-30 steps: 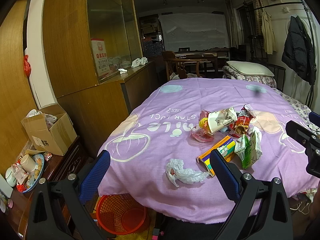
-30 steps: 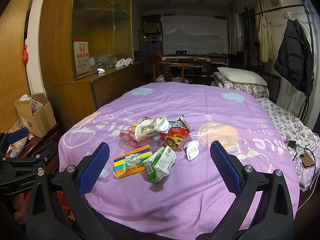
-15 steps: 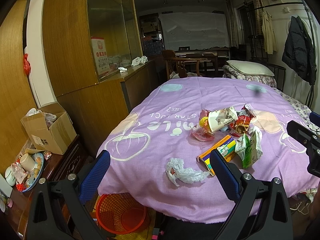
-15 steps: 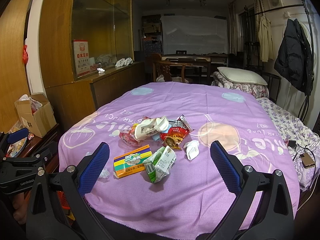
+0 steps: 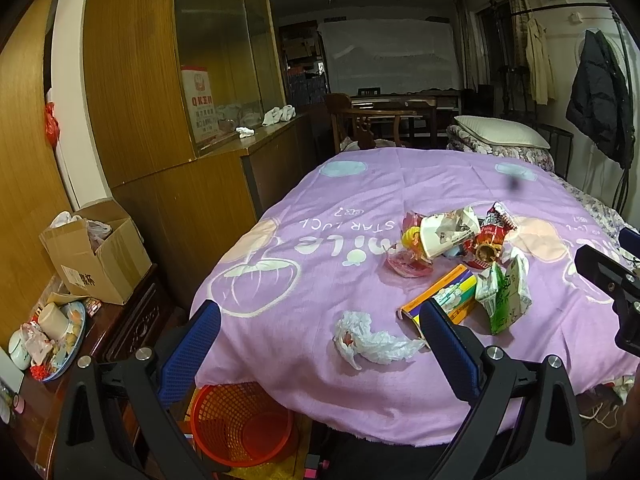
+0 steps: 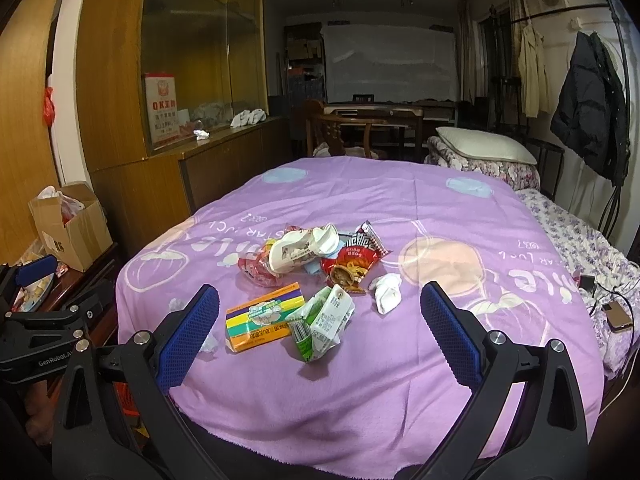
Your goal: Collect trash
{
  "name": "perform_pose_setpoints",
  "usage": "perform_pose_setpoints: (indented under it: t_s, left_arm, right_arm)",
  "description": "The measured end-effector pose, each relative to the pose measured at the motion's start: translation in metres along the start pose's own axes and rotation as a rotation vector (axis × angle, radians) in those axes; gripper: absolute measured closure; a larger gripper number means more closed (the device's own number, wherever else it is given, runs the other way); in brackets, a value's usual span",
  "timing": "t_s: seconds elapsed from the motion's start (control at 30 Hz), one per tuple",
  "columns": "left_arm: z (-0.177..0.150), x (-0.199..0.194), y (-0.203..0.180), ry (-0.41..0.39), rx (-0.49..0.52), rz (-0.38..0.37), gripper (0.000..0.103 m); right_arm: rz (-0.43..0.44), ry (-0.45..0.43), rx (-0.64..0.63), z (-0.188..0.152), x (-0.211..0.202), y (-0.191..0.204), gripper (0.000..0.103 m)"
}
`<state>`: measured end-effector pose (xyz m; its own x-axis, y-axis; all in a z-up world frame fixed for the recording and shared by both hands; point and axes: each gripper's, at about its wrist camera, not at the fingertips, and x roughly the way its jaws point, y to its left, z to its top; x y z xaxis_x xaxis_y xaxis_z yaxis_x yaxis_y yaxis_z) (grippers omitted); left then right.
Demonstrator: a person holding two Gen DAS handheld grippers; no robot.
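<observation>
Trash lies on the purple-covered table: a crumpled white tissue, a yellow-striped box, a green-white carton, a red snack bag and a white crushed cup. An orange basket stands on the floor below the table's near edge. My left gripper is open and empty, just short of the tissue. My right gripper is open and empty before the box and carton. A small white wad lies to the right.
A wooden cabinet and a cardboard box stand on the left. A low side table with a plate of things is at the lower left. A bed with a pillow and a phone are on the right.
The left wrist view has shifted very slightly; the right has not moved. Nothing was taken hold of.
</observation>
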<state>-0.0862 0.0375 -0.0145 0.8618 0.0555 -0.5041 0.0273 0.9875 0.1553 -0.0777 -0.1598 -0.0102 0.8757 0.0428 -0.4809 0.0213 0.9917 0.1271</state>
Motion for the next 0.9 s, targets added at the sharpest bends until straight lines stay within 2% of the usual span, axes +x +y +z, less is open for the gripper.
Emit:
perform_pose_setpoints:
  t_s: [0.17, 0.37, 0.47, 0.57, 0.63, 0.8, 0.9]
  left_arm:
    - [-0.005, 0.022, 0.006, 0.056, -0.008, -0.007, 0.006]
    - [-0.019, 0.071, 0.030, 0.184, -0.061, -0.033, 0.006]
    - [-0.030, 0.102, 0.049, 0.274, -0.126, -0.066, 0.006]
    - [-0.040, 0.126, 0.058, 0.346, -0.152, -0.146, 0.006]
    - [-0.044, 0.133, 0.055, 0.359, -0.142, -0.174, 0.006]
    - [-0.046, 0.149, 0.027, 0.367, -0.077, -0.299, 0.006]
    - [-0.046, 0.159, 0.007, 0.361, -0.027, -0.336, 0.006]
  right_arm:
    - [0.005, 0.059, 0.017, -0.009, 0.023, -0.004, 0.007]
    - [0.022, 0.159, 0.055, -0.030, 0.065, -0.015, 0.007]
    - [0.035, 0.202, 0.071, -0.041, 0.085, -0.022, 0.007]
    - [0.056, 0.221, 0.085, -0.049, 0.098, -0.028, 0.007]
    - [0.055, 0.225, 0.088, -0.053, 0.105, -0.030, 0.007]
    - [0.079, 0.237, 0.115, -0.056, 0.120, -0.036, 0.007]
    - [0.091, 0.235, 0.112, -0.055, 0.127, -0.035, 0.007]
